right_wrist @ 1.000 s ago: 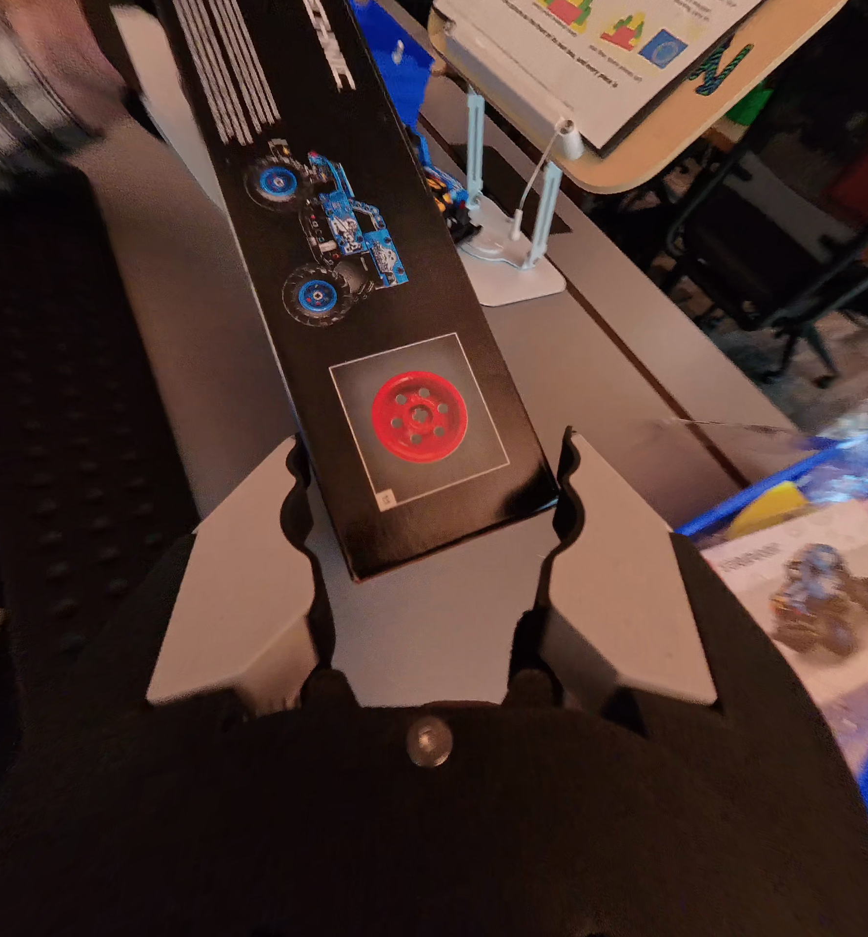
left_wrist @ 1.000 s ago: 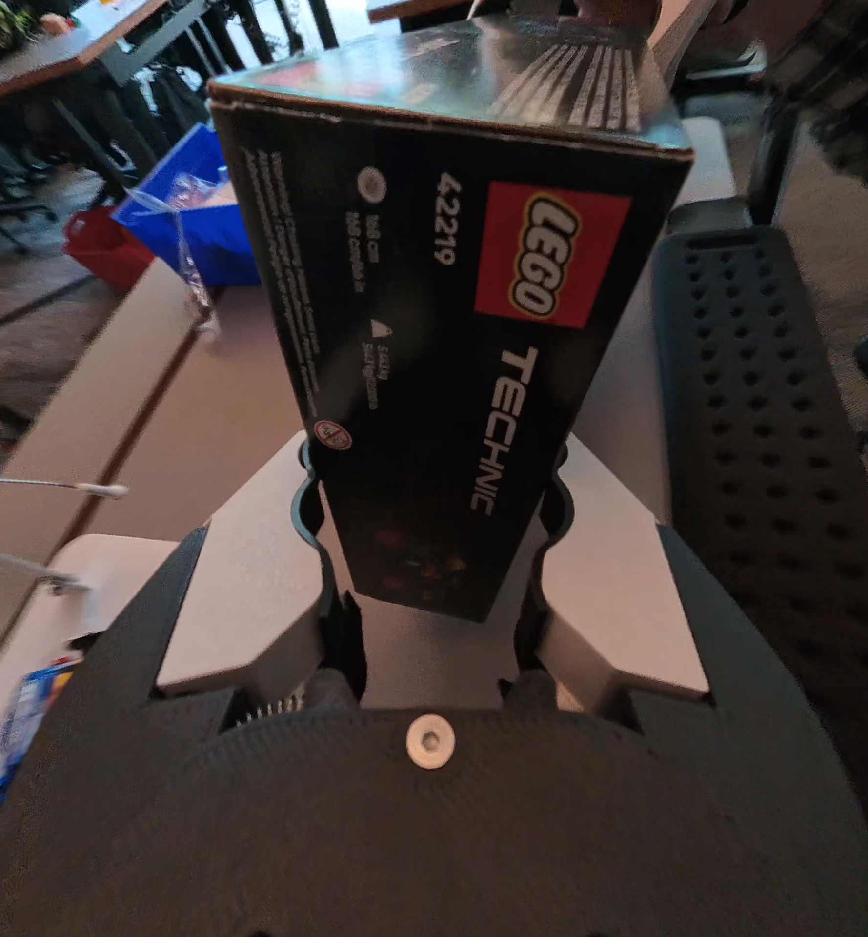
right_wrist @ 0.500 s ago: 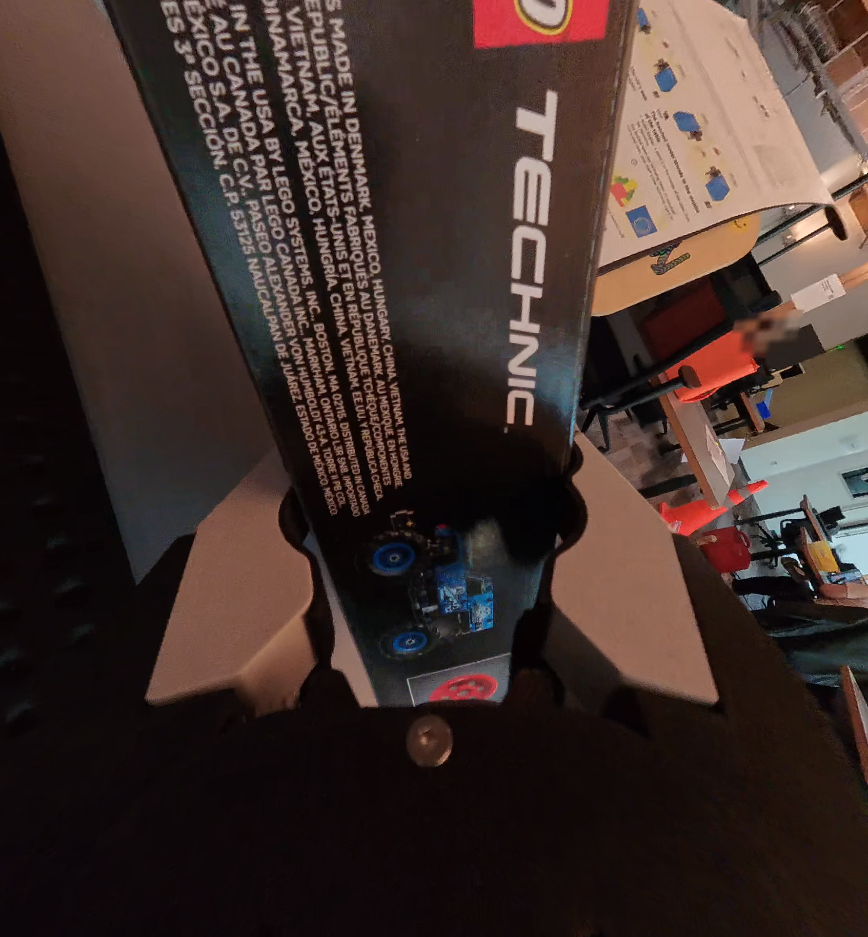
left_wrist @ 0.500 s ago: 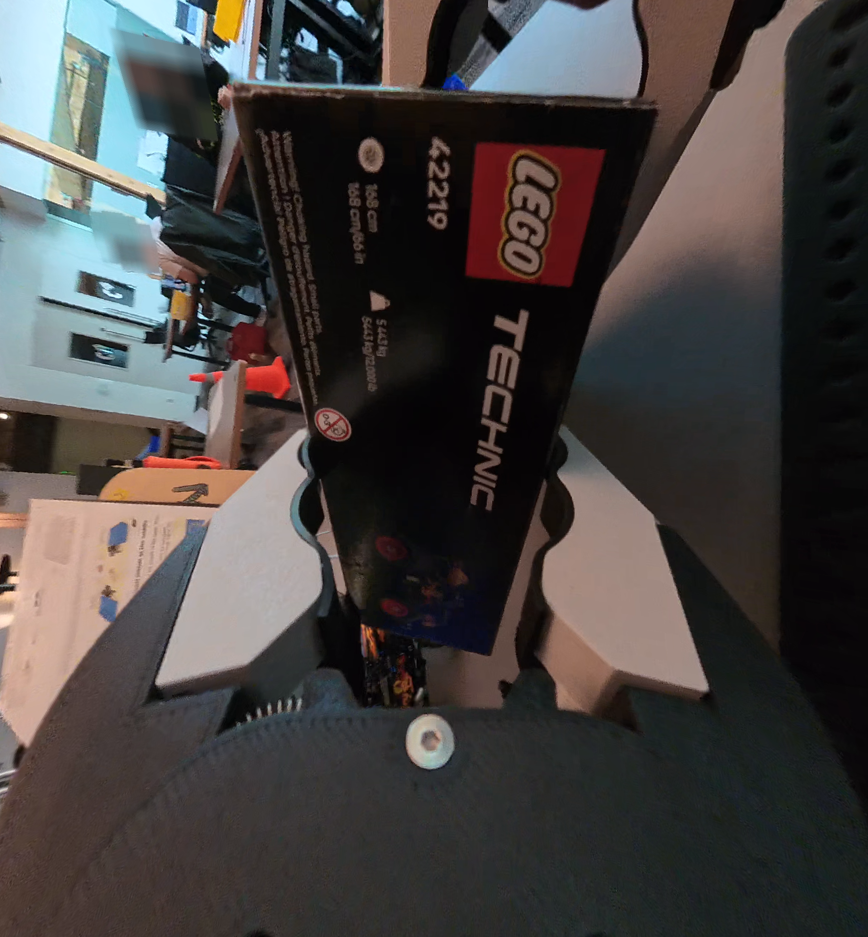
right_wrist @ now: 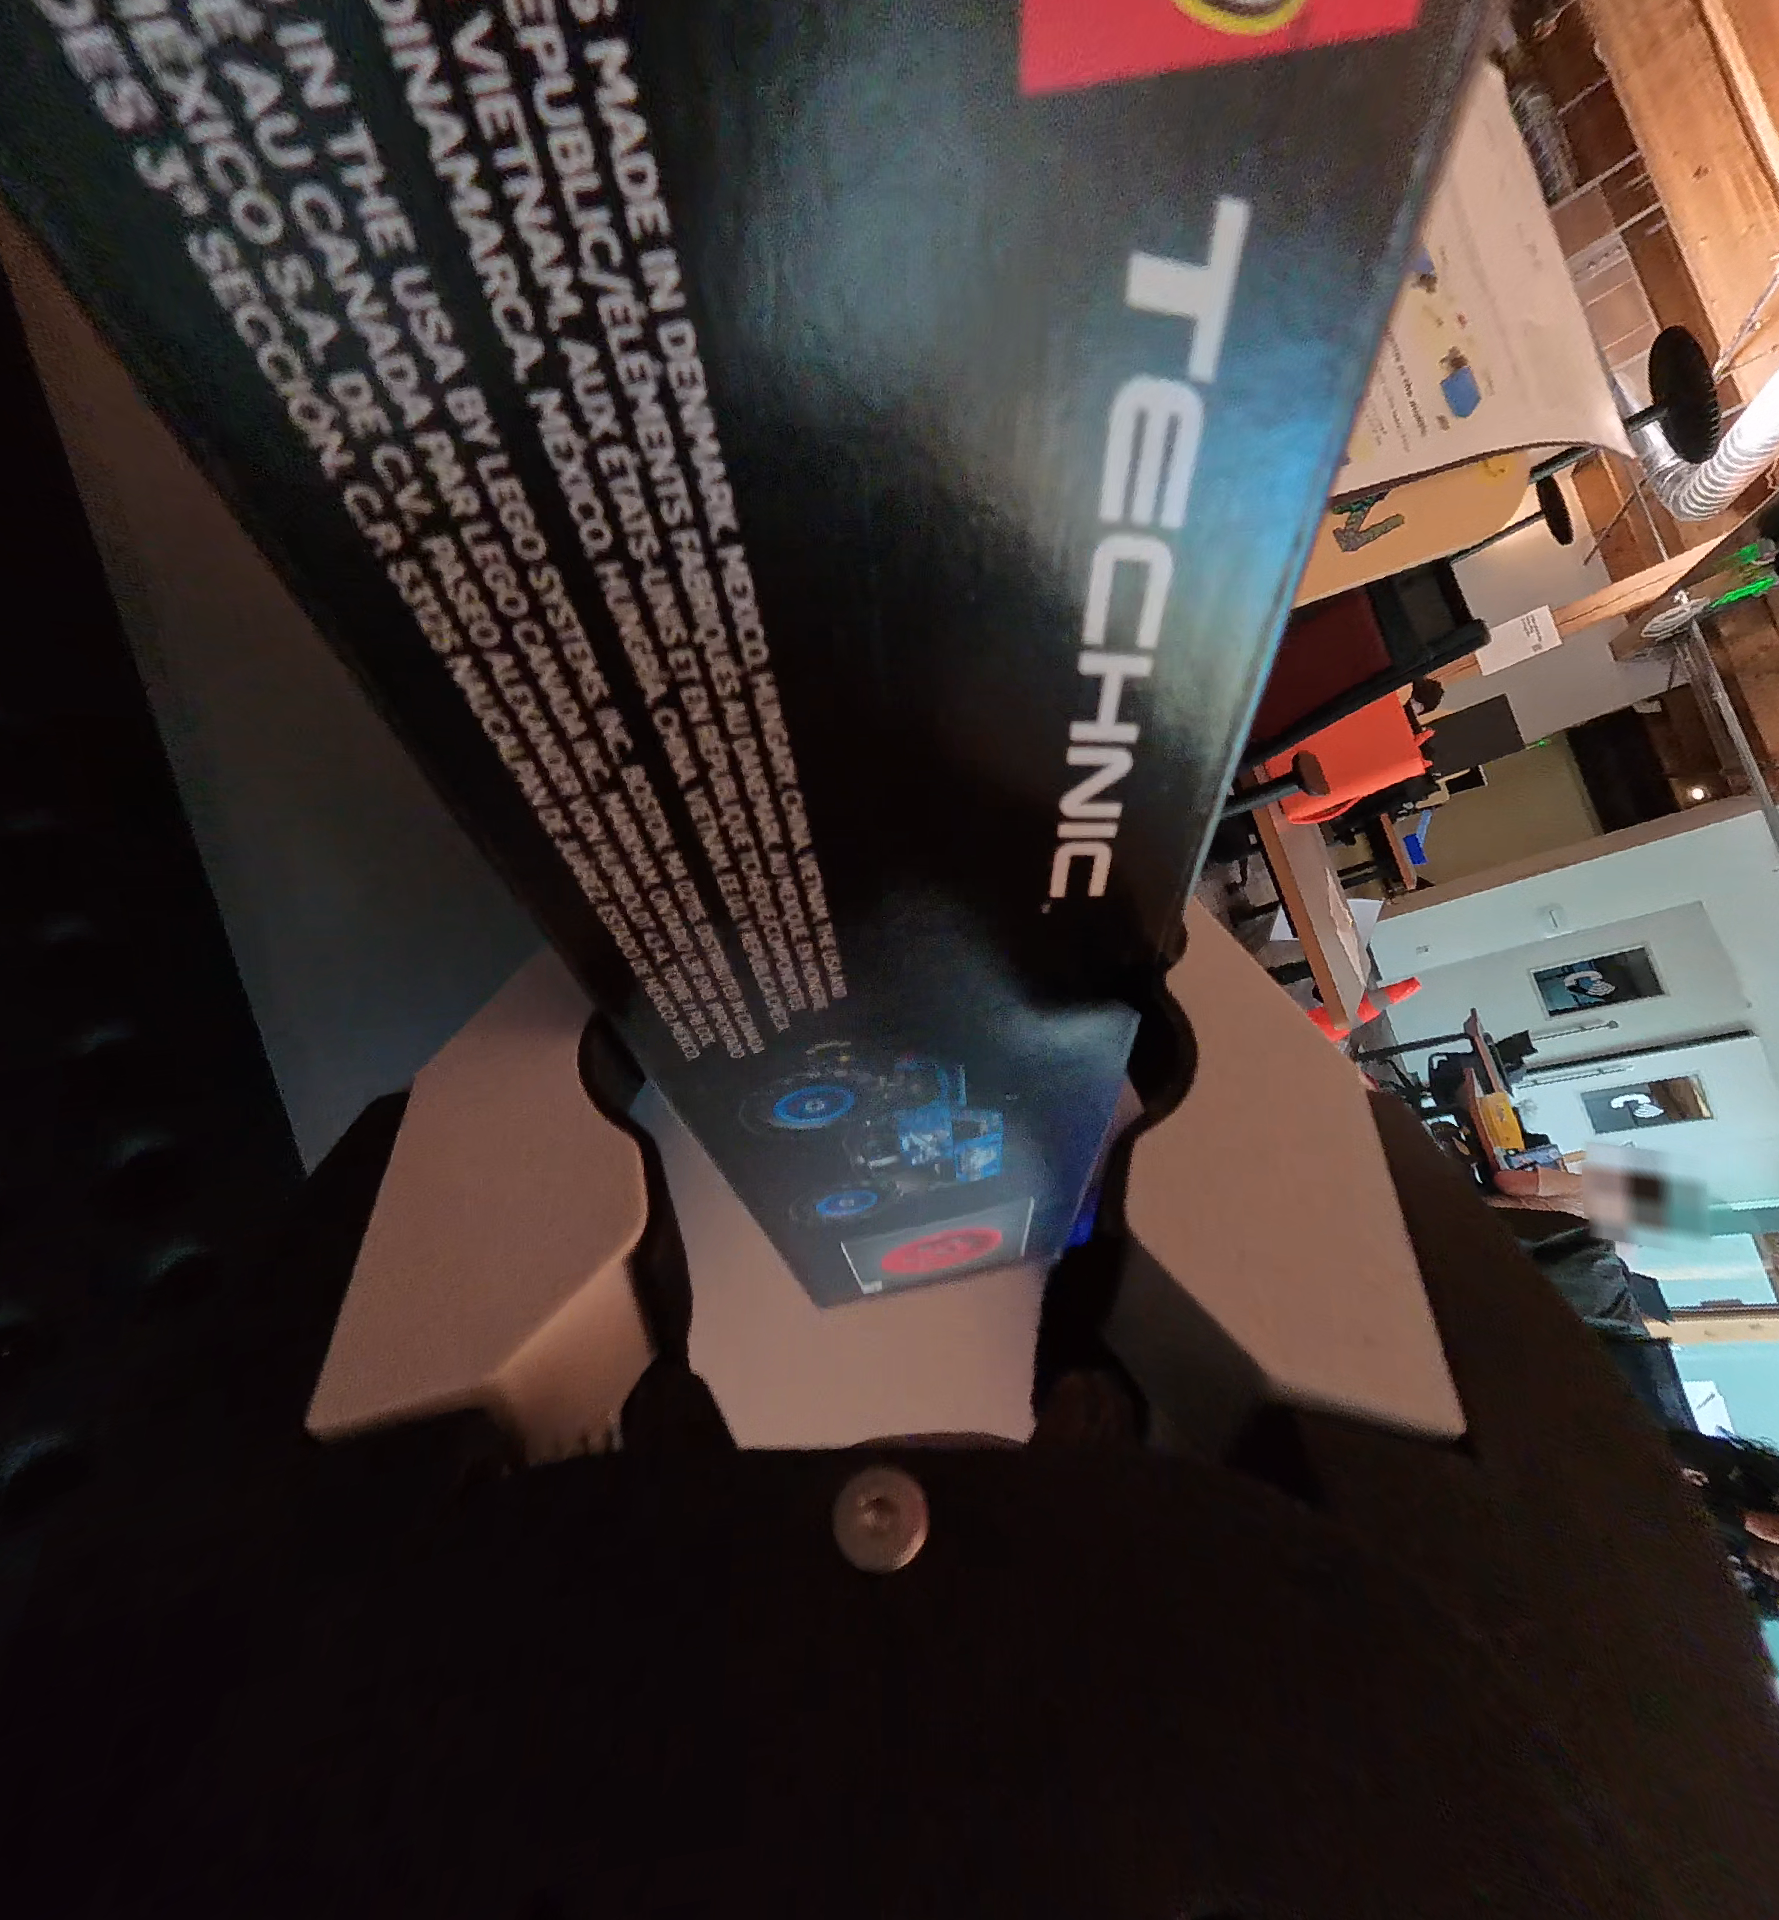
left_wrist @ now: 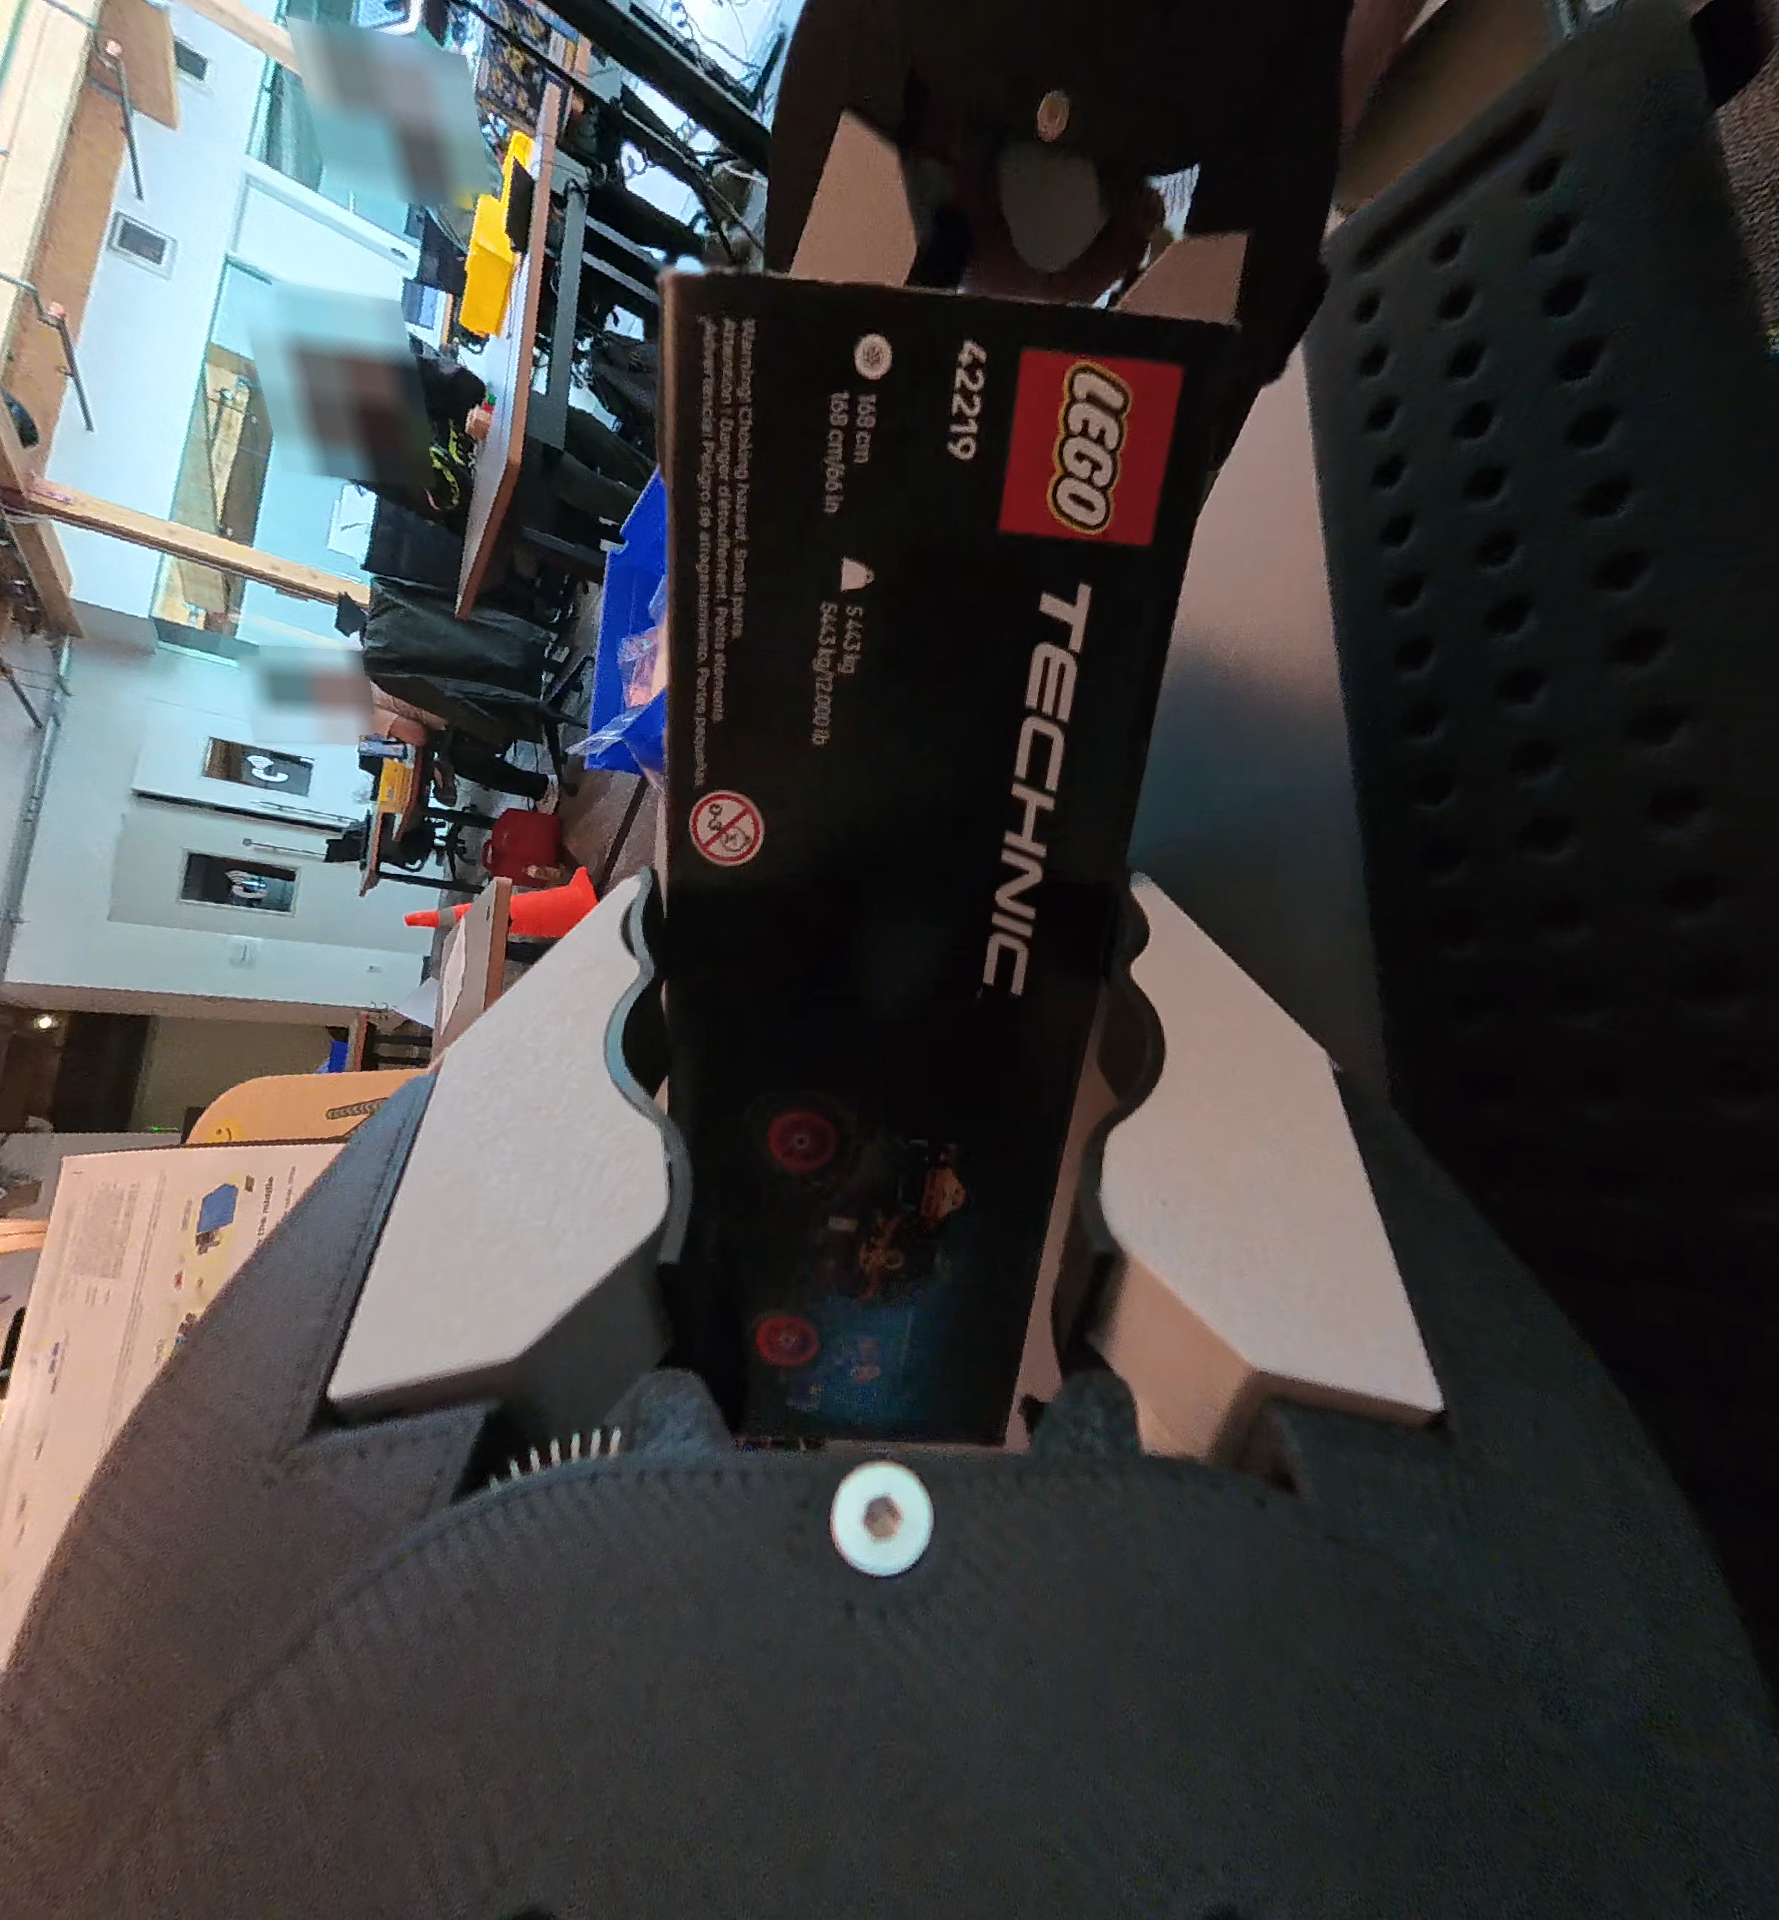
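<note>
Gripping one end of the long black toy box [left_wrist: 895, 727], the left hand-held gripper [left_wrist: 880, 1039] has both pads pressed against the box's narrow sides. The right hand-held gripper [right_wrist: 890, 1081] clasps the opposite end of the box [right_wrist: 760, 520], and shows beyond the box's far end in the left wrist view. A dark perforated mat [left_wrist: 1550, 623] and the grey bench [left_wrist: 1228, 675] lie right of the left one. Keeping both clamps firm and level, I judge, avoids twisting the cardboard.

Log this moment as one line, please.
left gripper: shut on black box | right gripper: shut on box's other end | box held between both
</note>
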Motion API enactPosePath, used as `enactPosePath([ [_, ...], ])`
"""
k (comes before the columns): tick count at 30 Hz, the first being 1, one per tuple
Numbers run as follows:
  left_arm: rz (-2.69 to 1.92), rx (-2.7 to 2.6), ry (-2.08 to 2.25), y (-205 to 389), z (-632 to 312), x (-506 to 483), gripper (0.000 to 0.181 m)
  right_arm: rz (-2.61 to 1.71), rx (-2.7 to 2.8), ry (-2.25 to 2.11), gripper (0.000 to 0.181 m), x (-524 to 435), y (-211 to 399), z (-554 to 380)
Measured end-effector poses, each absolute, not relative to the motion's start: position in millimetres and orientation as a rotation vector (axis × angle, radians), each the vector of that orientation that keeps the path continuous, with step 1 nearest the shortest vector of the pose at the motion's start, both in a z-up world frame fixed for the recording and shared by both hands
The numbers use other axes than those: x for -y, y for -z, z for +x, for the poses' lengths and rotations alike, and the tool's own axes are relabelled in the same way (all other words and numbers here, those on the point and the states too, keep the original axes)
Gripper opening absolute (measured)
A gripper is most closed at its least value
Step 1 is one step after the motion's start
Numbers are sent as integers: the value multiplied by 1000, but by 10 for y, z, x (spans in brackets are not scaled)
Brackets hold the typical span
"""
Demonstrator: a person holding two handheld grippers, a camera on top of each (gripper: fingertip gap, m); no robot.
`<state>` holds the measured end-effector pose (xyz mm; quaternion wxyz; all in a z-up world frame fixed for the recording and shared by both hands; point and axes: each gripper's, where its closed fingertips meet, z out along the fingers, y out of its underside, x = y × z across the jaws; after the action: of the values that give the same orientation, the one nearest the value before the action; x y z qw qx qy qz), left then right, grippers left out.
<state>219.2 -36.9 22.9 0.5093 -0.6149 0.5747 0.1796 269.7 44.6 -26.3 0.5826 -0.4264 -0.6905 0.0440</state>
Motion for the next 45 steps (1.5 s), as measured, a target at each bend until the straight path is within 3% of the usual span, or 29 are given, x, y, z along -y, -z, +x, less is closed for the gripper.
enactPosePath([
  [10,-1508,-1523,-326,-134,2577,661,86,-1025,1666,-49,94,-417,554,2613],
  [14,-1551,-1511,-372,-71,2535,595,76,-1081,1708,-71,97,-438,683,2600],
  [19,-1555,-1493,-420,34,2551,523,76,-1015,1689,-173,105,-207,500,2672],
  [29,-1562,-1492,-425,108,2739,356,73,-883,1677,-169,76,403,36,2858],
  [35,-1580,-1509,-453,240,2807,242,71,-943,1687,-27,76,238,222,2909],
  [39,-1585,-1485,-432,208,2804,233,47,-923,1690,23,75,203,338,2908],
  [45,-1746,-1442,-351,369,2459,370,58,-930,1685,71,75,98,464,2963],
])
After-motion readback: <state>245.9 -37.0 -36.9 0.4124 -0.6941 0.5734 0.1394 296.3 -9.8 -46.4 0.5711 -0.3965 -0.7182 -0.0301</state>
